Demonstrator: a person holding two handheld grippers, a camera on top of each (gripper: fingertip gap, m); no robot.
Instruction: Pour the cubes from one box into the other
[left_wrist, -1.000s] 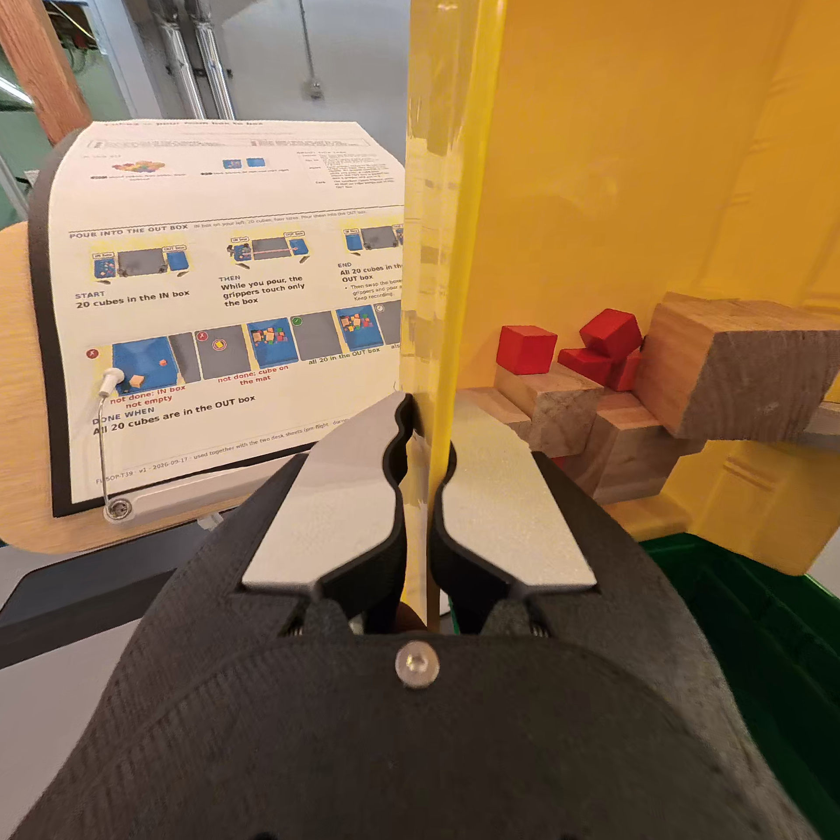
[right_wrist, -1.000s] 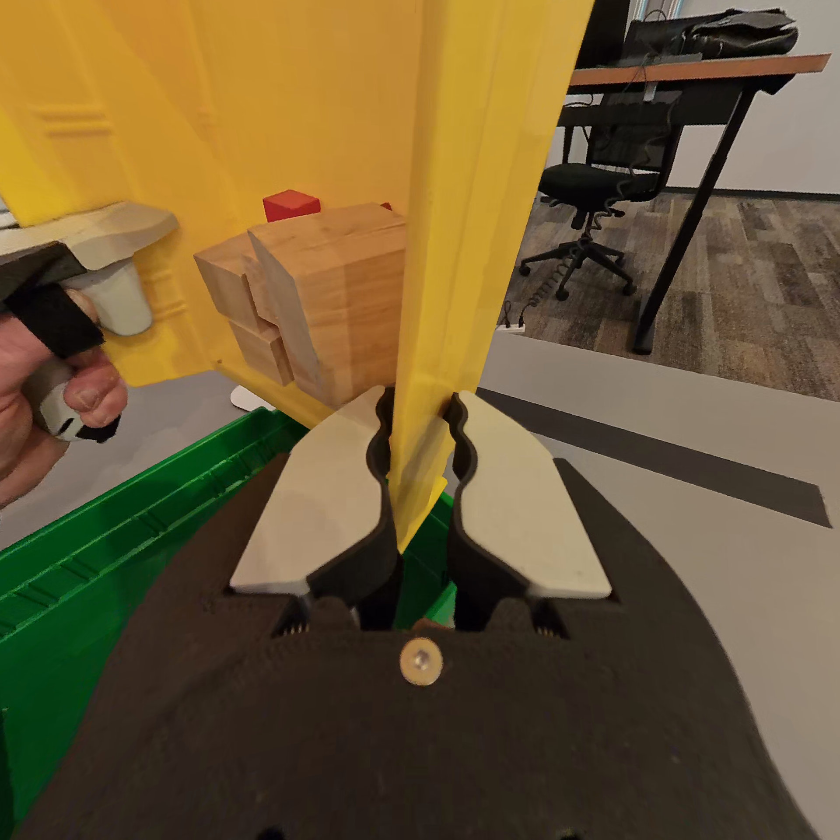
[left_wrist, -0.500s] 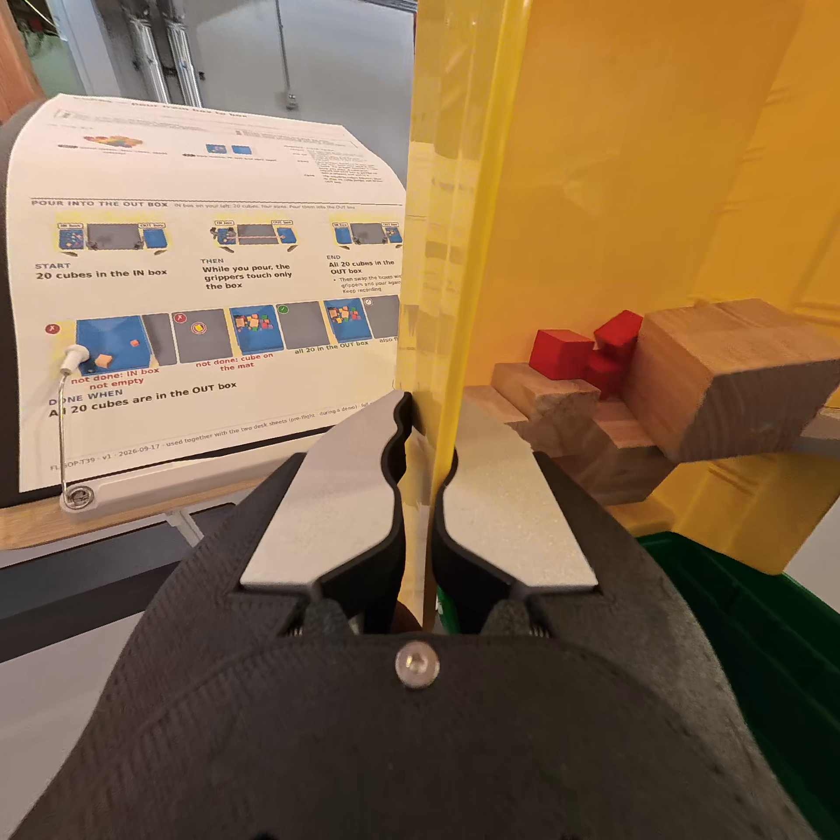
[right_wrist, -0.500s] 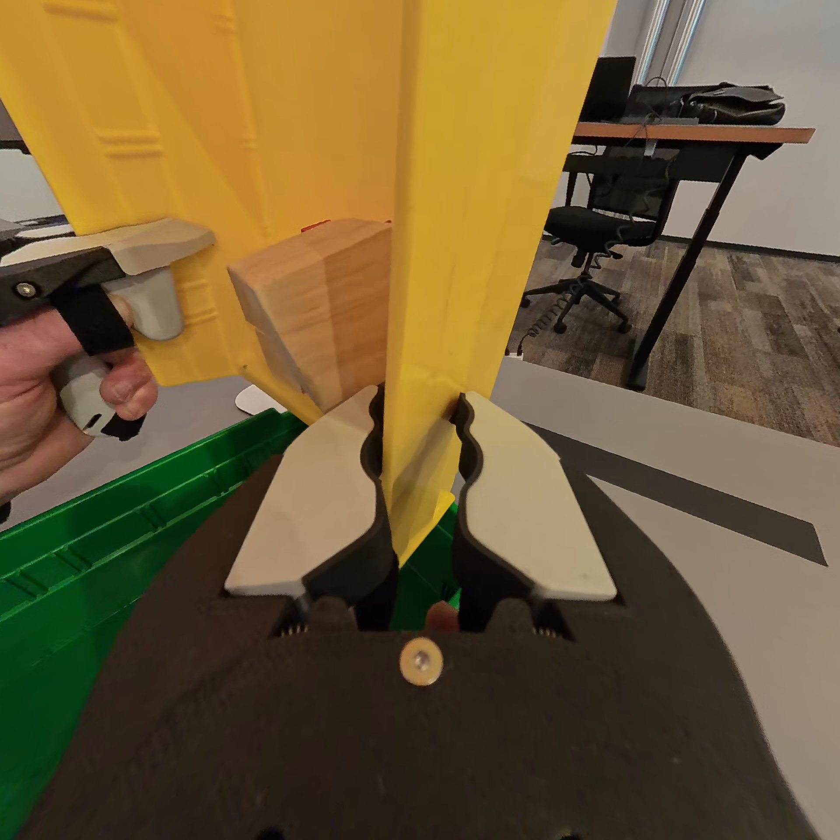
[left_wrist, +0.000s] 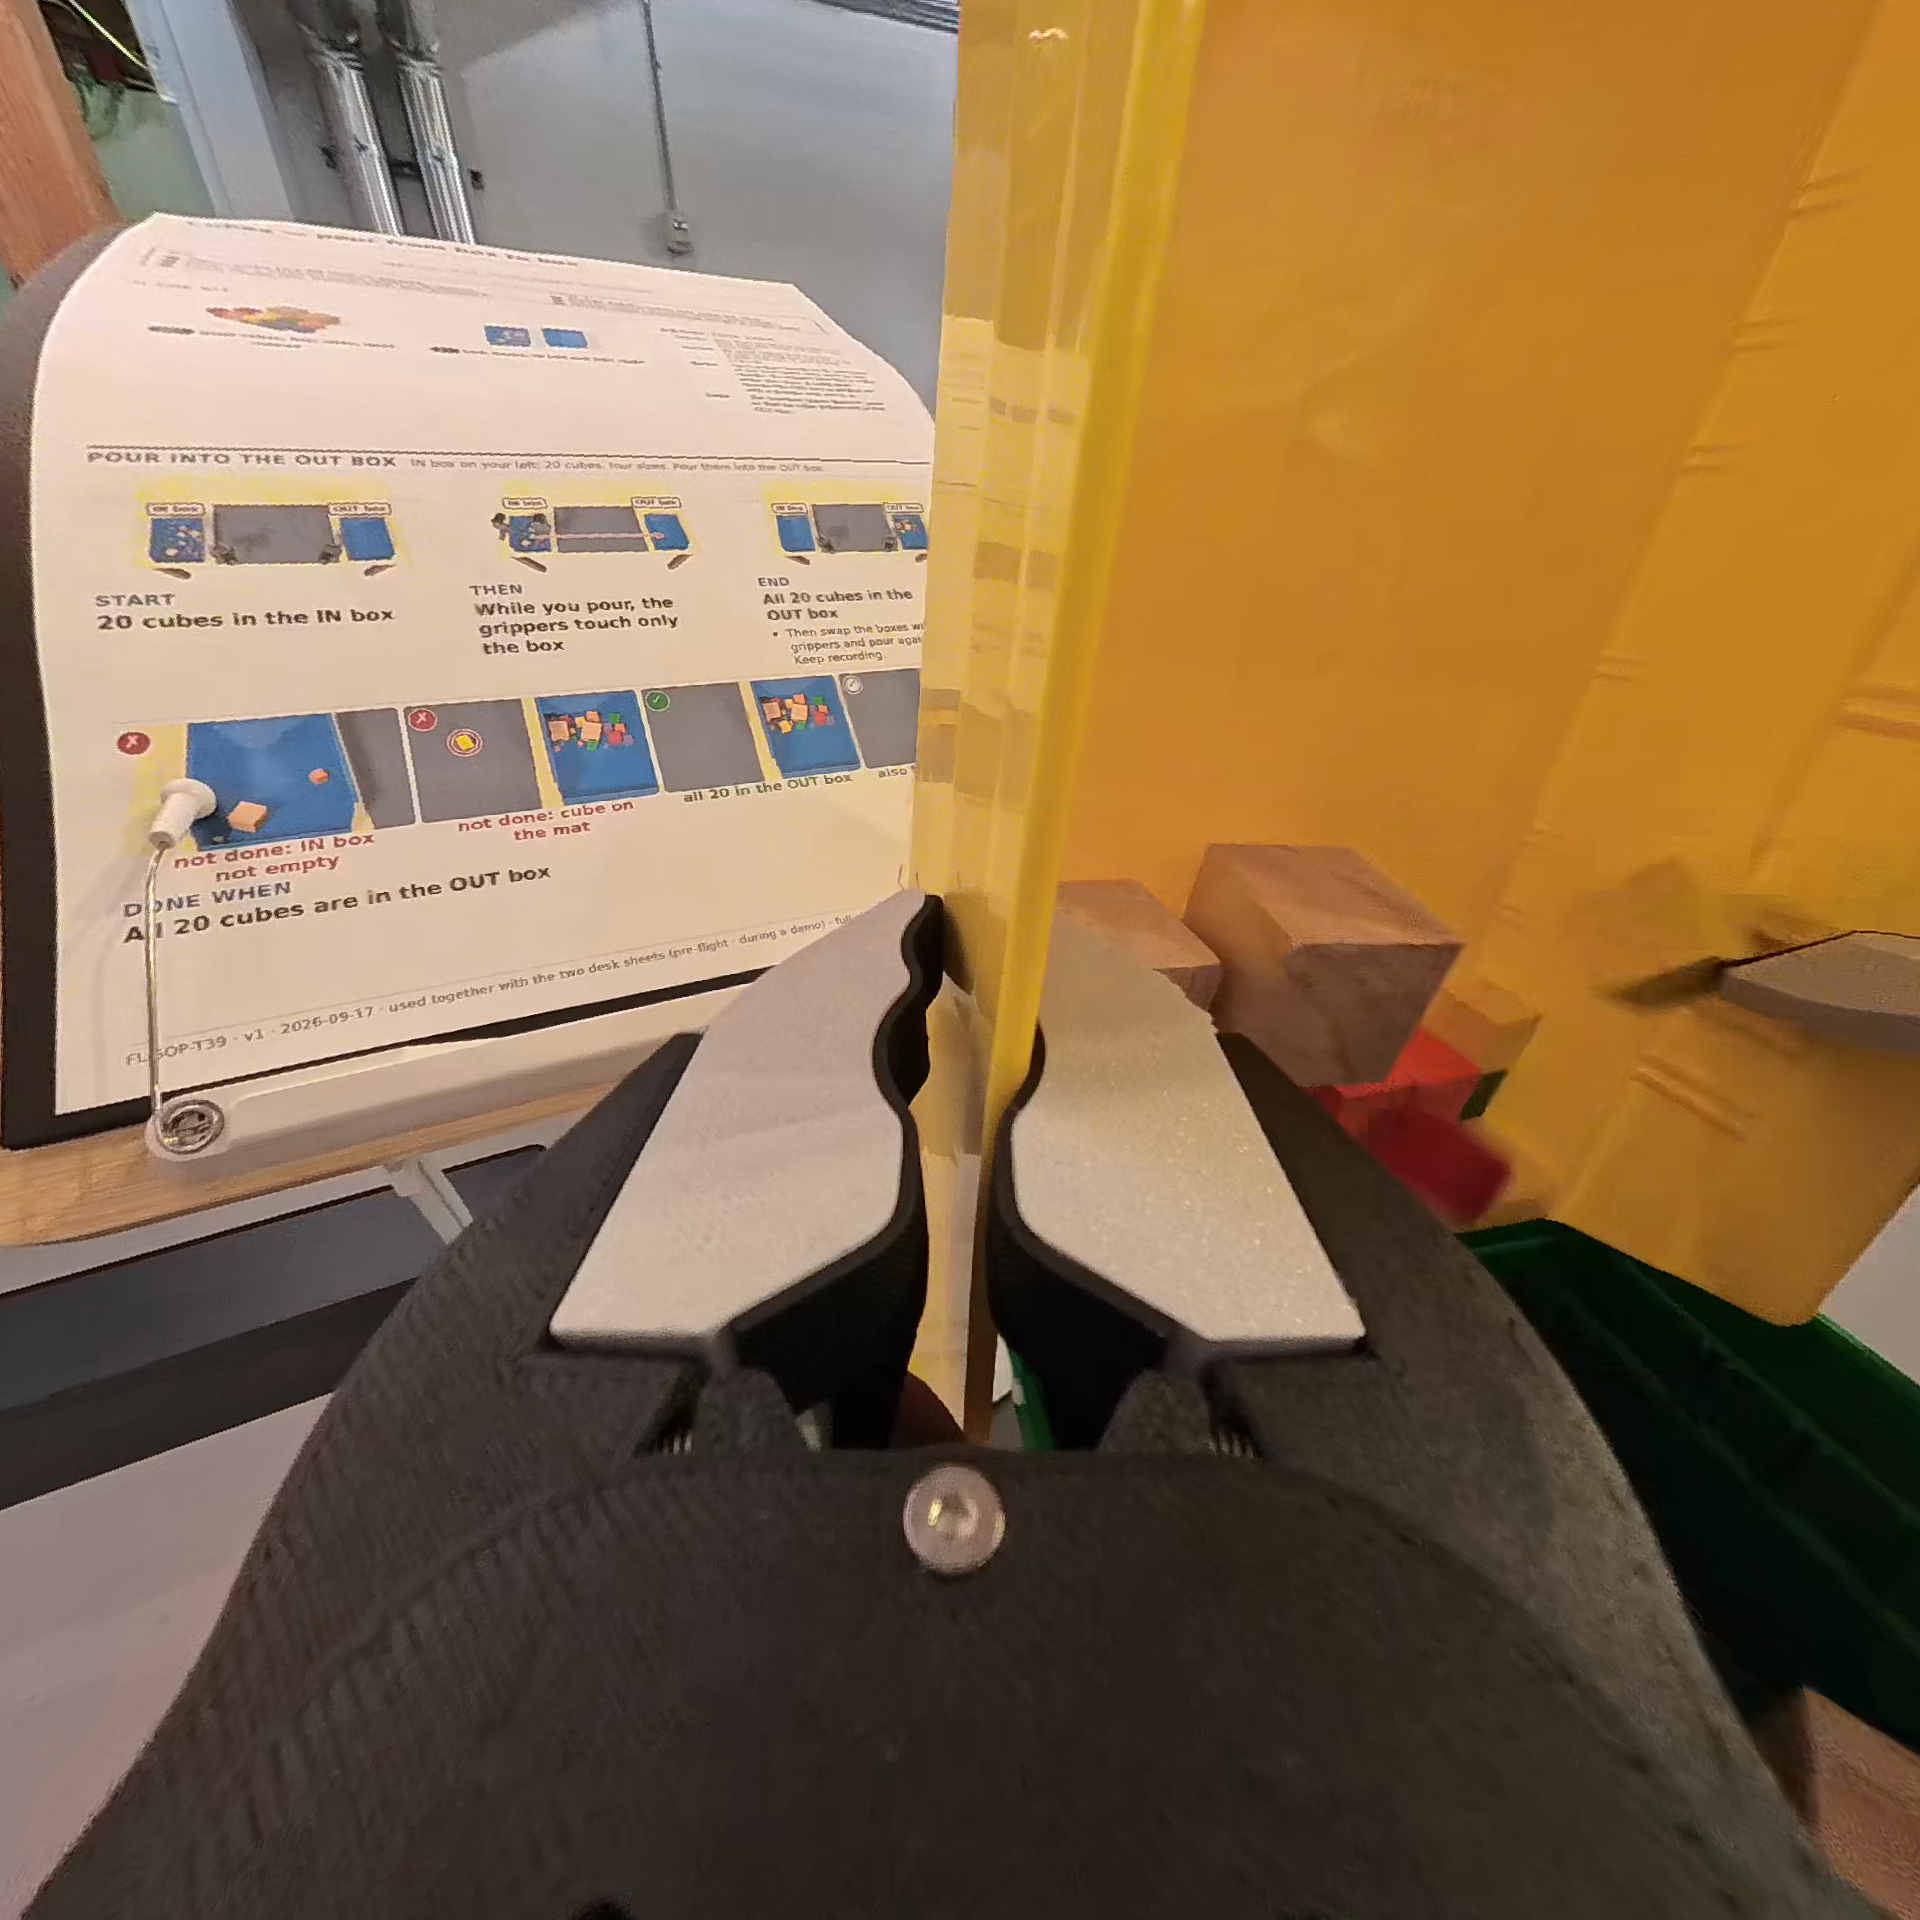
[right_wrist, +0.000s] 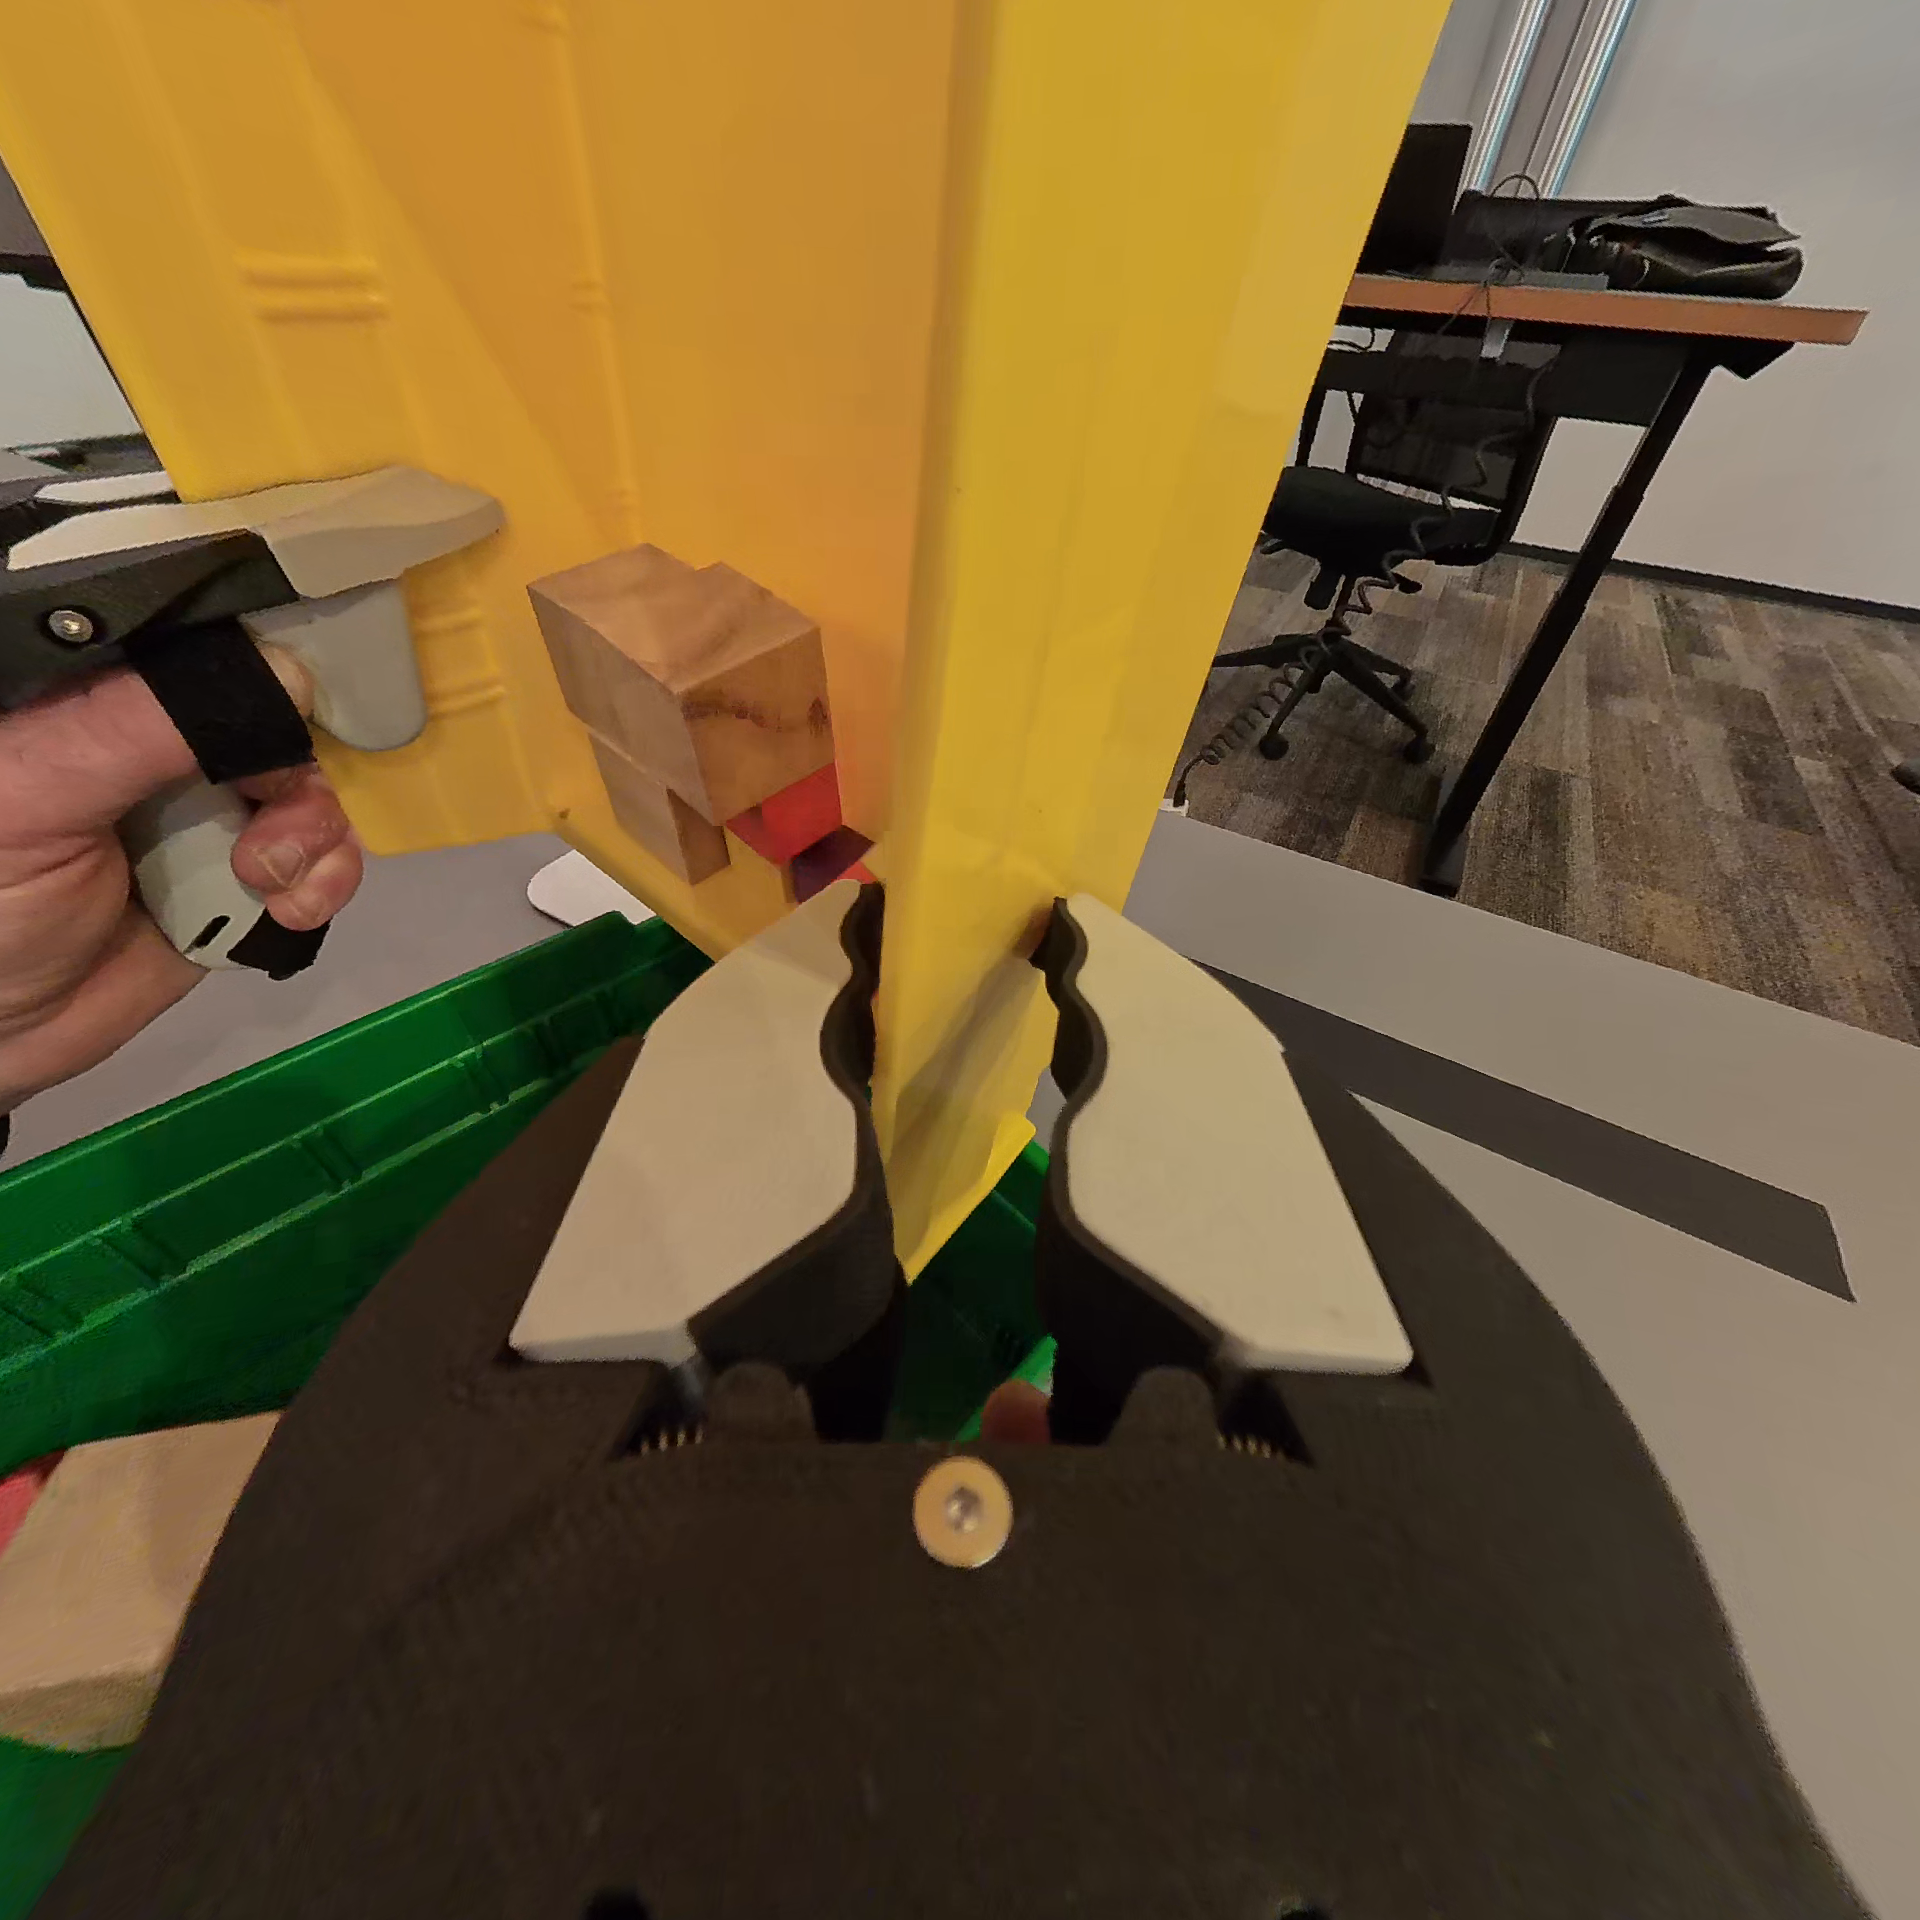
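You had the left gripper (left_wrist: 971, 1049) and right gripper (right_wrist: 961, 1029) each clamped on a wall of the yellow box (right_wrist: 727, 260), tipped steeply over the green box (right_wrist: 312, 1122). The cubes (right_wrist: 686, 675) were spilling; a slower tilt would have kept them landing inside.

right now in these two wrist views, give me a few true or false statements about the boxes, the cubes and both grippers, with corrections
1. Both grippers are clamped on walls of the yellow box. True: the left gripper and the right gripper each pinch a wall.
2. The yellow box lies flat on the table. False: it is tipped up steeply above the green box.
3. Every cube has left the yellow box. False: wooden cubes and a red cube are still in it.
4. A wooden cube already lies in the green box. True.
5. The printed sheet stands to the right of the yellow box in the left wrist view. False: it stands to its left.
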